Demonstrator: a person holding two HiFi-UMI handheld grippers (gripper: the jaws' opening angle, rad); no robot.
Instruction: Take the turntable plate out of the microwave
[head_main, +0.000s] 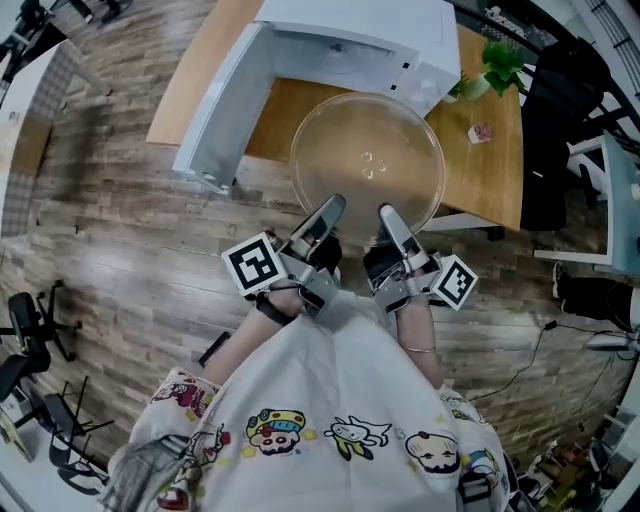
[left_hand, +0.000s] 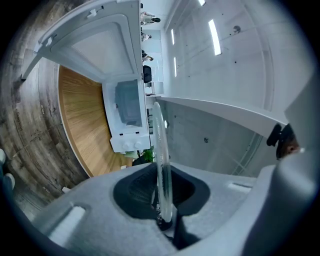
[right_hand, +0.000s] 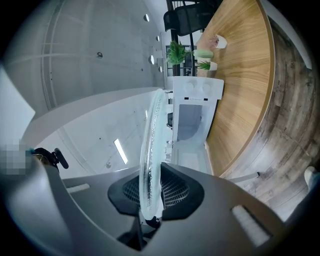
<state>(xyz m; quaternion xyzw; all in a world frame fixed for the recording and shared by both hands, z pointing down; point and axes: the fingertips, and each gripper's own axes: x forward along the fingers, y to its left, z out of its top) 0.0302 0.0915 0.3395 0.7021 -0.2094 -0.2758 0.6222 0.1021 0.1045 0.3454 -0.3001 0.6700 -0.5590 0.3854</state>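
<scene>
1. Turntable plate (head_main: 367, 165), clear glass, is out of the microwave (head_main: 350, 40) in the head view. We carry it level in the air in front of the open cavity, over the near edge of the desk (head_main: 480, 170), with the microwave door (head_main: 215, 105) swung wide at the left. The left claw (head_main: 327, 213) and right claw (head_main: 390, 220) bite its near rim side by side, which we judge keeps so broad a disc from tipping.
2. Left gripper view: the jaws stand only narrowly apart, pressed on the plate's rim, which runs edge-on up between the pads. The rest of the glass reaches away toward the microwave.
3. Right gripper view: we see the same narrow grip, both pads against the rim, which is seated deep in the claw's throat. We judge the removal all but done; what remains is finding a place to set the plate down.
</scene>
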